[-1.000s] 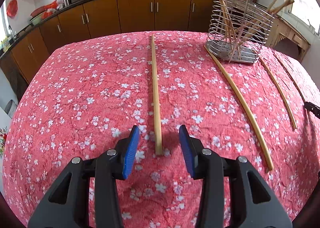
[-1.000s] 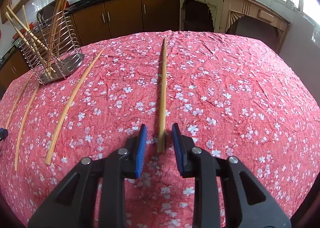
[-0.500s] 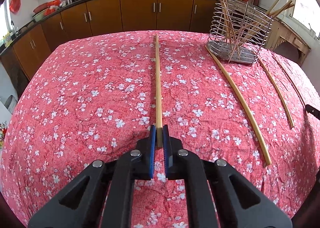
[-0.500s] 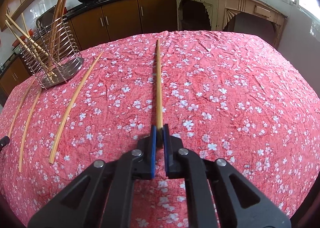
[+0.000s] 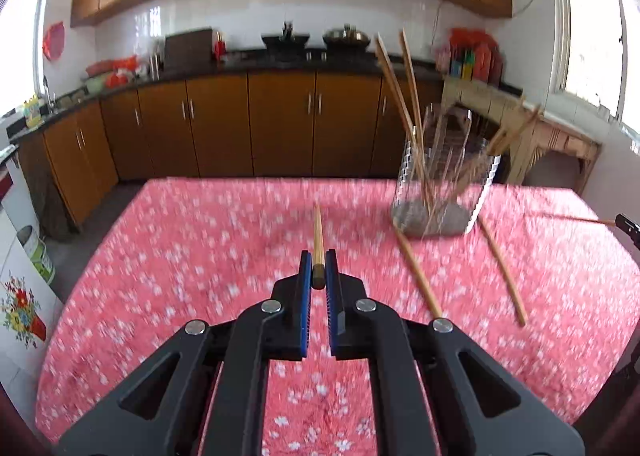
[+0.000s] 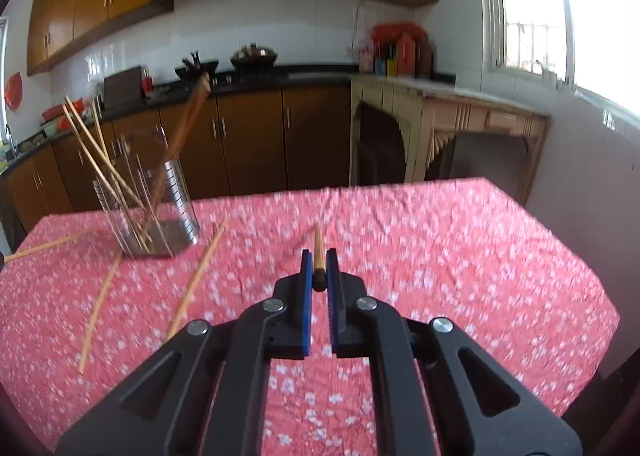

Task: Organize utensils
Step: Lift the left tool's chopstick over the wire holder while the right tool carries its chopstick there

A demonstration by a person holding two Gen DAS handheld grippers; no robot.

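Note:
In the left wrist view my left gripper (image 5: 318,270) is shut on the butt end of a long bamboo chopstick (image 5: 318,234), which points away above the red floral tablecloth (image 5: 192,248). In the right wrist view my right gripper (image 6: 319,268) is likewise shut on a second bamboo chopstick (image 6: 318,246), held off the cloth. A wire utensil holder (image 5: 440,183) with several chopsticks standing in it sits at the right of the left view, and the same wire holder (image 6: 152,207) appears at the left of the right view.
Two loose chopsticks (image 5: 418,276) (image 5: 502,270) lie on the cloth near the holder; in the right view these loose chopsticks (image 6: 196,280) (image 6: 98,304) lie to the left. Brown kitchen cabinets (image 5: 280,123) stand beyond the table. The right gripper's tip (image 5: 628,225) shows at the left view's right edge.
Both grippers closed on the chopsticks that lay between their jaws, then rose and tipped up, lifting them off the cloth. The views now look more level across the kitchen.

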